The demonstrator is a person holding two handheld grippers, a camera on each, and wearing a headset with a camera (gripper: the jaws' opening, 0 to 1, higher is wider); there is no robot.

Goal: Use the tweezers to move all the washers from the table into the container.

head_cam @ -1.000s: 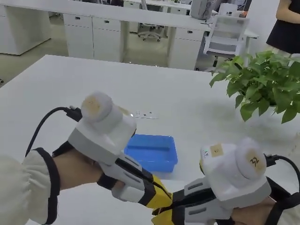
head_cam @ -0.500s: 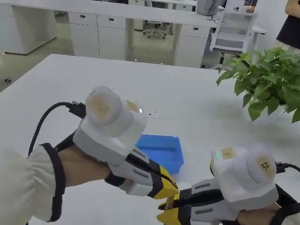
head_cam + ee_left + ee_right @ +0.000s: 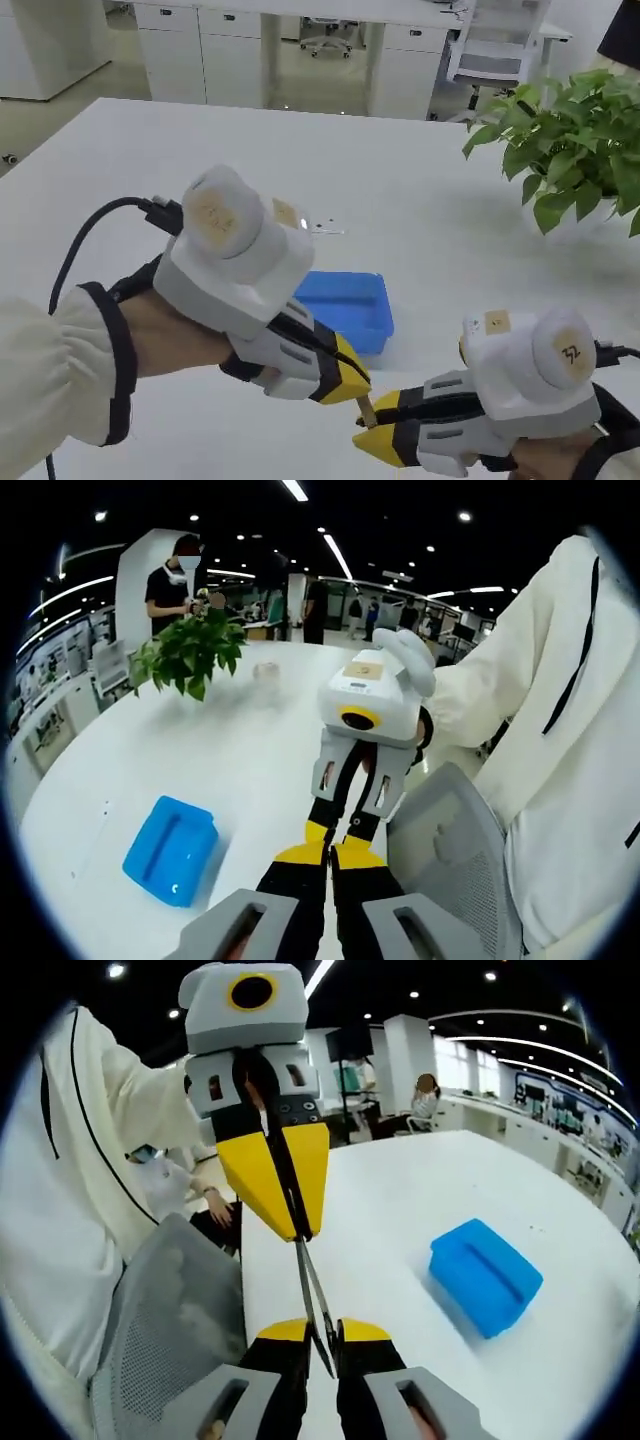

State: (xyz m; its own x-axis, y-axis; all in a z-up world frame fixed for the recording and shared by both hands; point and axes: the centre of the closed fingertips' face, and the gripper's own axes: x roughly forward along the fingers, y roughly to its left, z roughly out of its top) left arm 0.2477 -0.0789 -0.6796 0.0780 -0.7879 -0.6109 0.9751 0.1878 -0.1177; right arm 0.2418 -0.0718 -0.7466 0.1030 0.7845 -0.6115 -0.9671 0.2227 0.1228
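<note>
My left gripper (image 3: 350, 378) and right gripper (image 3: 368, 440) meet tip to tip above the white table's near edge. Thin metal tweezers (image 3: 308, 1270) run from the left gripper's (image 3: 298, 1232) shut yellow jaws down between my right gripper's (image 3: 325, 1332) jaws, which are closed on the tips. In the head view a short piece of the tweezers (image 3: 366, 410) shows between the two. The blue container (image 3: 345, 305) sits just beyond the grippers. A few tiny washers (image 3: 322, 228) lie on the table behind it. In the left gripper view my left gripper (image 3: 330, 858) faces the right gripper (image 3: 335, 830).
A potted green plant (image 3: 570, 130) stands at the table's right. A grey mesh chair (image 3: 170, 1330) is close under the grippers beside the table edge. Wide bare white table (image 3: 150, 160) spreads to the left and beyond the container.
The right gripper has come up and in toward the left one, so their yellow tips now meet around the tweezers. The head camera has tilted down a little.
</note>
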